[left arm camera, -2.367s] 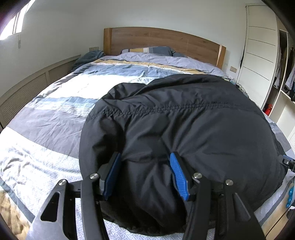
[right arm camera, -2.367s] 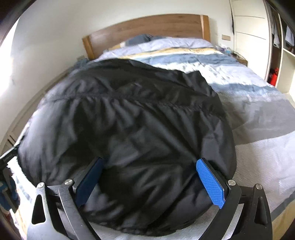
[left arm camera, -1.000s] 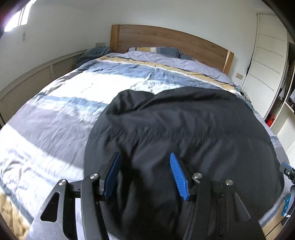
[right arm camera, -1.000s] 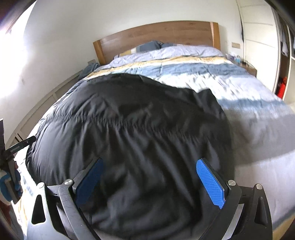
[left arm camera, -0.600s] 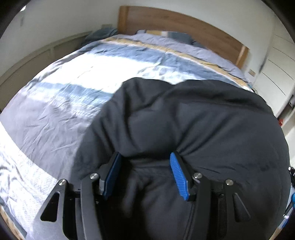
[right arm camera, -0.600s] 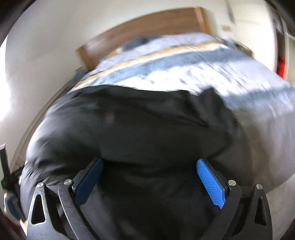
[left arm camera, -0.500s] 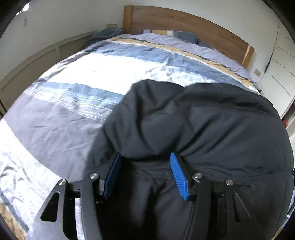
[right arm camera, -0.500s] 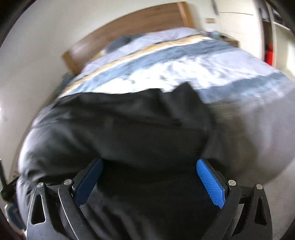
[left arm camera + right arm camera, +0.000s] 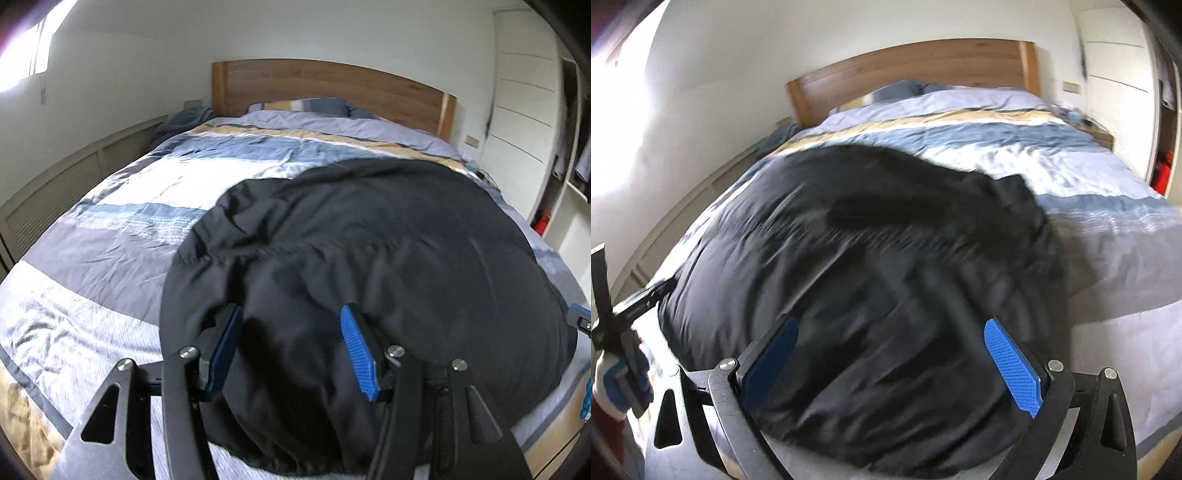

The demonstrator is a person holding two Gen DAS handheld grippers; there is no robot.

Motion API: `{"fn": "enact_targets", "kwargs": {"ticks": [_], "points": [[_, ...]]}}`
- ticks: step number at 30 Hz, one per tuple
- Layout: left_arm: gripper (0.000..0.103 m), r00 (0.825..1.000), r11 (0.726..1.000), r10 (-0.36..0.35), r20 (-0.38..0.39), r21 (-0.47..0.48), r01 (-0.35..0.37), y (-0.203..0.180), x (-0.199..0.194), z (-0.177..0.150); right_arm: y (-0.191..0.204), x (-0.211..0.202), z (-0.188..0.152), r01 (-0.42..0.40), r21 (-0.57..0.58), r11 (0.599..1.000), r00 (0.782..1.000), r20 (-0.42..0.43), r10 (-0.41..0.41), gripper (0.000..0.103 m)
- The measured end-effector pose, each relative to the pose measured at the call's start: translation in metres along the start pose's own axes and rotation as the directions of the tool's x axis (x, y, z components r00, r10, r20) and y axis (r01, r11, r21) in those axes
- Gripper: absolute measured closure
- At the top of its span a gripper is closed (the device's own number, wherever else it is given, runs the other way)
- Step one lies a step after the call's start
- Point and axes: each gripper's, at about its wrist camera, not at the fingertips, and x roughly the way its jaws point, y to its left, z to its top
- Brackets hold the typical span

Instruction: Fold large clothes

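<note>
The black padded jacket (image 9: 369,258) lies spread over the near half of the bed (image 9: 122,236), puffy and rumpled, with its long axis running left to right across the mattress and its near hem bunched along the bed's near edge. A stitched seam crosses it roughly parallel to that edge. Directly ahead of both claws, the garment fills the space between their fingers. The left gripper (image 9: 291,339) sits over the jacket's near left portion, its blue pads at a middling spread with a thick fold of black fabric bulging up between them and apparently pinched. The right gripper (image 9: 890,354) sits over the near right portion with its pads spread wide; cloth lies between them, but the view is smeared and I cannot tell whether they press on it. Each hand is about equally close to its own end of the hem, and both tools point forward and slope downward toward the headboard (image 9: 332,85). The striped duvet is bare on the far side, which looks like the room a fold away from the near edge would need.
</note>
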Motion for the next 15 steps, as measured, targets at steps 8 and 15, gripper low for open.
{"fn": "enact_targets", "kwargs": {"ticks": [8, 15], "points": [[0.049, 1.000, 1.000, -0.013, 0.022, 0.007, 0.013, -0.003, 0.004, -0.026, -0.001, 0.020, -0.029, 0.031, -0.017, 0.999, 0.997, -0.074, -0.032, 0.003], [0.049, 1.000, 1.000, -0.008, 0.017, 0.028, 0.007, -0.002, 0.008, -0.029, -0.015, 0.007, -0.030, 0.099, -0.008, 0.995, 0.992, -0.075, -0.099, 0.003]]}}
